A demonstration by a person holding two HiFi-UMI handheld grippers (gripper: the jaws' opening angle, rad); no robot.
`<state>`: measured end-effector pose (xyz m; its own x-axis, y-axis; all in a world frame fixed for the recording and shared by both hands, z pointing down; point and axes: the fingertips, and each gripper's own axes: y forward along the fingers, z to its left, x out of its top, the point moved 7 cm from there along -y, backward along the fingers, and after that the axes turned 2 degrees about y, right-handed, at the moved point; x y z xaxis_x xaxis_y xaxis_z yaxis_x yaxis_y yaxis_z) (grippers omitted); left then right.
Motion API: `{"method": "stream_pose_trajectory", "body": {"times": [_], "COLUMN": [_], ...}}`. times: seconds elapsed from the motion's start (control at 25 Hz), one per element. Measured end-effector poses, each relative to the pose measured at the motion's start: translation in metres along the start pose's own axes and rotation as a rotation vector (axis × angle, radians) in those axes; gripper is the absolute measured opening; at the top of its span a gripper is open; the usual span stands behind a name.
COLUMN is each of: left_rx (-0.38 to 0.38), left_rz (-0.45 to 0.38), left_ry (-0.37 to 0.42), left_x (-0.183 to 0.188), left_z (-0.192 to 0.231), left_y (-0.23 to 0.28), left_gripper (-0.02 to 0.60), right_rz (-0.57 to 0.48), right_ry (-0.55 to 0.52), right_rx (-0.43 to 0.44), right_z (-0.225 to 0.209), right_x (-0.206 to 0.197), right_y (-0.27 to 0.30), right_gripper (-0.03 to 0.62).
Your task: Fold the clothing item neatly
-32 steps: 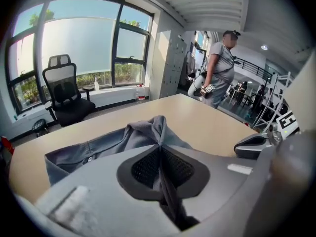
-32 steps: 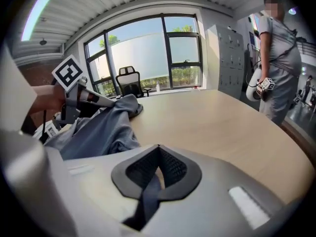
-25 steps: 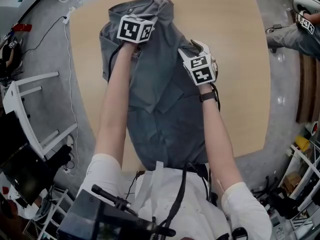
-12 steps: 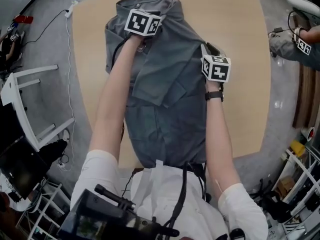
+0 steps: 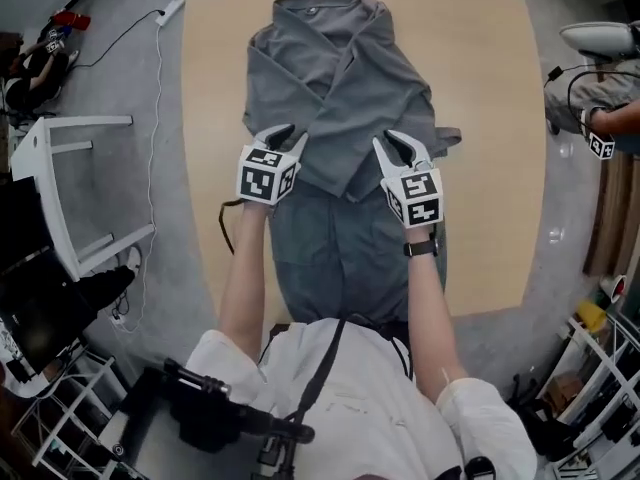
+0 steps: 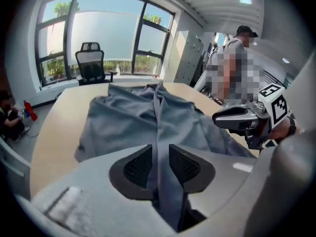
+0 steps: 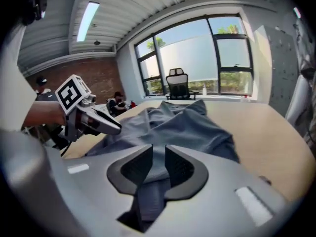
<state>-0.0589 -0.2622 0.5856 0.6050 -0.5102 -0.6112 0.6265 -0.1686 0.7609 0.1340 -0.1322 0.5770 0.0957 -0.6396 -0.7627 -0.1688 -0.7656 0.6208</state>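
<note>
Locate the grey shirt (image 5: 340,88) flat on the surface (image 5: 490,118), collar at the far end. Treat 2 inward folds as done, with both sides crossed over the chest. Judge the lengthwise fold, hem toward collar, as not yet done. Read the left hand-held gripper (image 5: 287,136) as pinching a ridge of shirt cloth at the left flap's lower end, with jaws just opened wider. Read the right hand-held gripper (image 5: 398,146) likewise, clamped on a bunched fold, with jaws also just eased wider. Expect no view of the hem, hidden behind the person. Do not rely on the sleeves' exact lie, lost among the flaps.
</note>
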Motion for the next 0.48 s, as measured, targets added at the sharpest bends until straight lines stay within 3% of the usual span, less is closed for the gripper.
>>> {"method": "stream_pose_trajectory", "body": {"times": [0.12,0.2,0.36,0.48], "left_rx": [-0.029,-0.021,0.069,0.060], "left_rz": [0.087,0.126,0.212,0.230], "left_ry": [-0.100,-0.121,0.000,0.015], "left_x": [-0.051,-0.072,-0.096,-0.110], "left_z": [-0.024,-0.033,-0.036,-0.039], "left_y": [-0.004,-0.003,0.005,0.011], "left_gripper": [0.060,0.041,0.002,0.002], "right_rz": [0.108,0.182,0.297,0.353], "right_ry": [-0.091,-0.141,-0.230,-0.233], "right_rx": [0.093,0.131,0.160,0.151], "right_z": [0.063,0.095,0.127,0.132], "right_x": [-0.026,-0.047,-0.086,-0.106], "right_y": [0.009,0.012,0.018,0.019], "right_gripper": [0.054,0.037,0.006,0.006]}}
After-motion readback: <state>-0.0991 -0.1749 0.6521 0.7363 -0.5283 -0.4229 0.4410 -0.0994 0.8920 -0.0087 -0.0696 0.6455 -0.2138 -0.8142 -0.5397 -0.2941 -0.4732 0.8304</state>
